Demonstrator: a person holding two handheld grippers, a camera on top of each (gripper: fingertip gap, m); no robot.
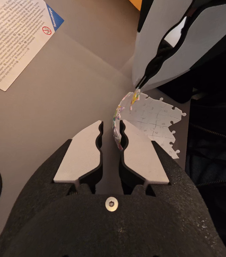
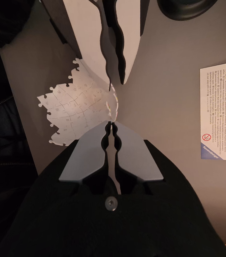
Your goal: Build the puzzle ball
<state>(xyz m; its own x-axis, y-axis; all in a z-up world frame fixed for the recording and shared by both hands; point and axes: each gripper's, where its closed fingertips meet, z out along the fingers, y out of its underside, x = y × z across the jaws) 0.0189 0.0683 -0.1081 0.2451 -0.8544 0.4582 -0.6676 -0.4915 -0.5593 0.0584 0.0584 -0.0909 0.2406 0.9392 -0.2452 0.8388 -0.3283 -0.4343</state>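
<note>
White puzzle shell [image 2: 73, 109]: right gripper [image 2: 111, 123] is pinching a piece [image 1: 135, 97]; left gripper [image 1: 111, 122], jaws narrowly apart, is straddling its rim, whose printed colours only the left view is showing.

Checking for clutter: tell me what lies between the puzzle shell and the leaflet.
Only bare grey table lies between the puzzle shell and the leaflet, seen in the right wrist view.
</note>
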